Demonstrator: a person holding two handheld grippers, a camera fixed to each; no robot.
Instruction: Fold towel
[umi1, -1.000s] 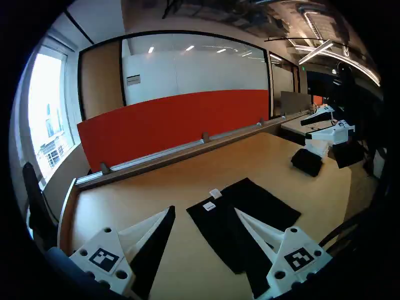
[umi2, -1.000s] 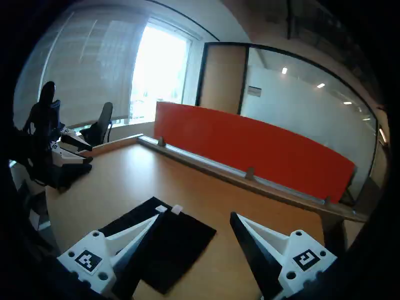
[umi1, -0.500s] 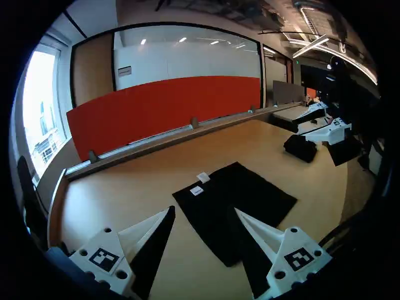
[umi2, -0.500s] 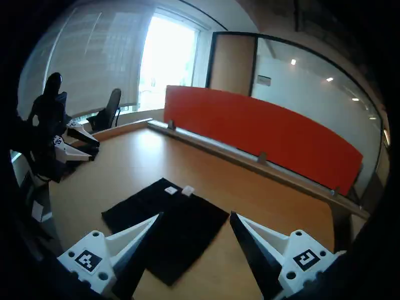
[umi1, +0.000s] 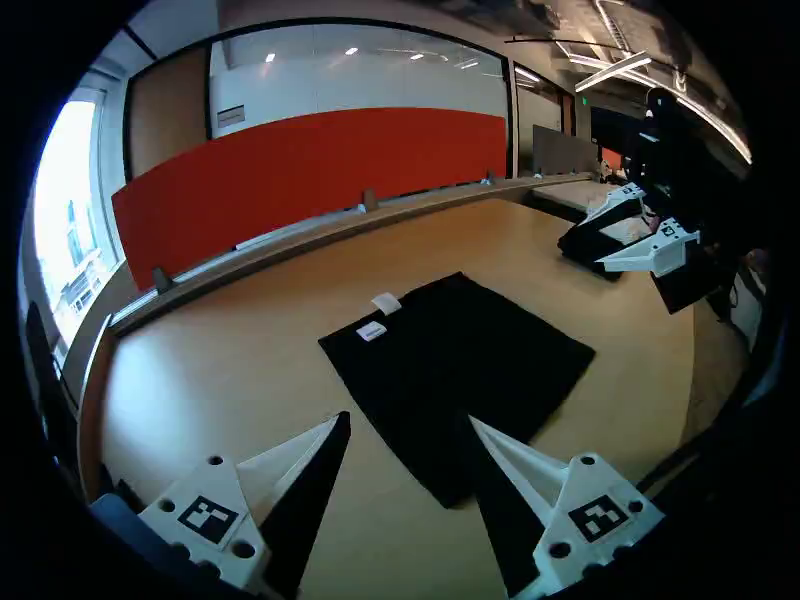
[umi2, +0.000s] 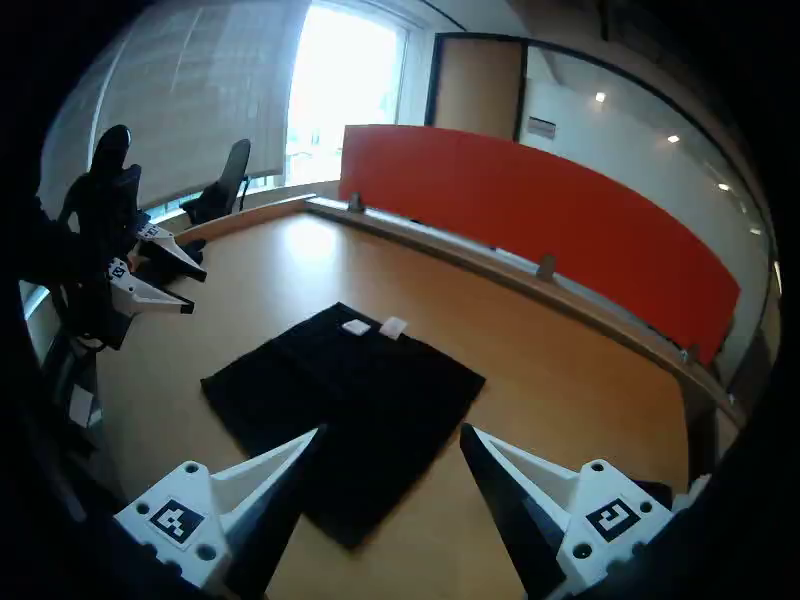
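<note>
Both my grippers have swung in and tipped down over the table (umi1: 220, 340). The towel (umi1: 460, 350), which sat low and half behind my fingers, now lies ahead of them, almost whole. My left gripper (umi1: 408, 418) has its fingers spread apart and holds nothing; the towel starts just past its right fingertip. My right gripper (umi2: 390, 429) is likewise spread and empty, with the towel's near corner between its fingers and beyond. I take this as lining up for a first grasp. The towel lies flat and nothing is pinched yet, so the fold is still to do.

Its near corner goes behind my left gripper's right finger, and its near edge behind my right gripper's left finger. Two white tags (umi1: 378, 316) sit at its far edge. Black on black, I cannot tell whether it is one layer or already doubled.
</note>
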